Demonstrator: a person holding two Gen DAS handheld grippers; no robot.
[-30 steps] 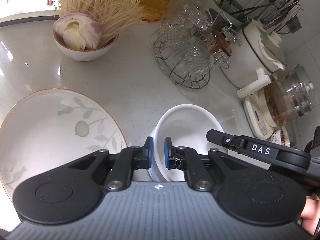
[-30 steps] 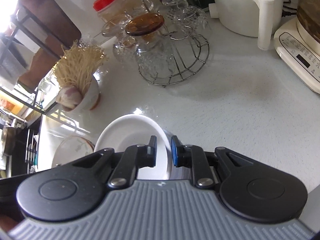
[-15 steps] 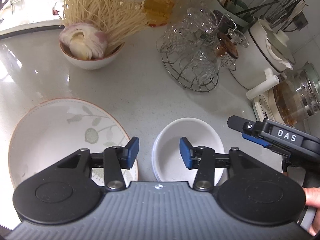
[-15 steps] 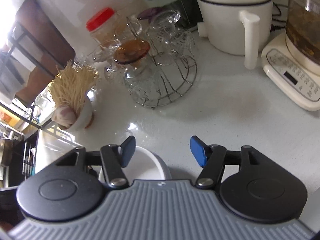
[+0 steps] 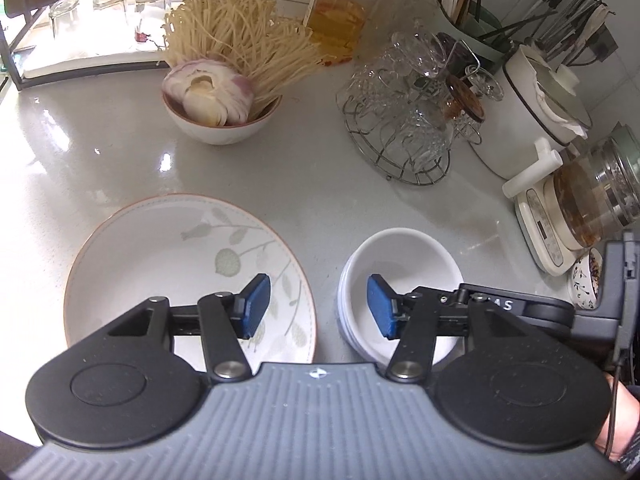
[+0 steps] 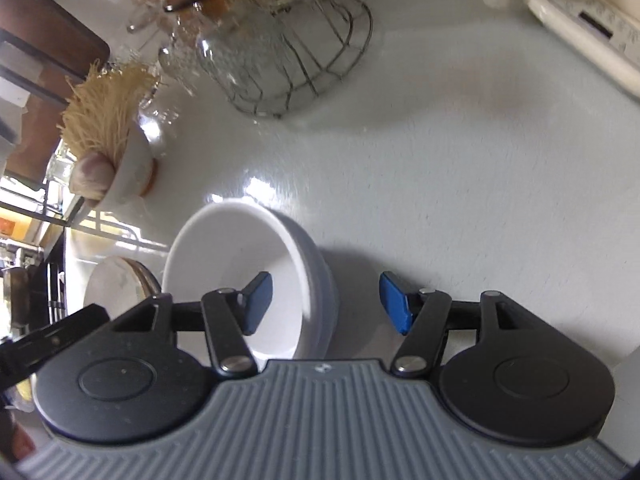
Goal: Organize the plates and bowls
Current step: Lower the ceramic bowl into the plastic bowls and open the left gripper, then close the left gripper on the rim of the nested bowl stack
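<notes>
A stack of white bowls (image 5: 404, 264) stands on the grey counter, right of a large leaf-patterned plate (image 5: 160, 264). My left gripper (image 5: 318, 306) is open and empty, raised above the gap between plate and bowls. In the right wrist view the bowl stack (image 6: 240, 264) sits just ahead, under the left finger of my right gripper (image 6: 326, 302), which is open and empty. The right gripper's black body also shows in the left wrist view (image 5: 560, 312), just right of the bowls. The plate's edge shows at the left of the right wrist view (image 6: 116, 284).
A bowl of enoki mushrooms and onion (image 5: 224, 96) stands behind the plate. A wire rack of glasses (image 5: 412, 132) stands behind the bowls, with a white pot (image 5: 532, 120), a glass kettle on a base (image 5: 580, 208) and a small patterned dish (image 5: 584, 280) at right. A red-lidded jar (image 5: 340, 12) is at the back.
Both grippers were shut on the white bowl's rim a second ago. Both have opened, let go and pulled back, leaving the bowl on the stack.
</notes>
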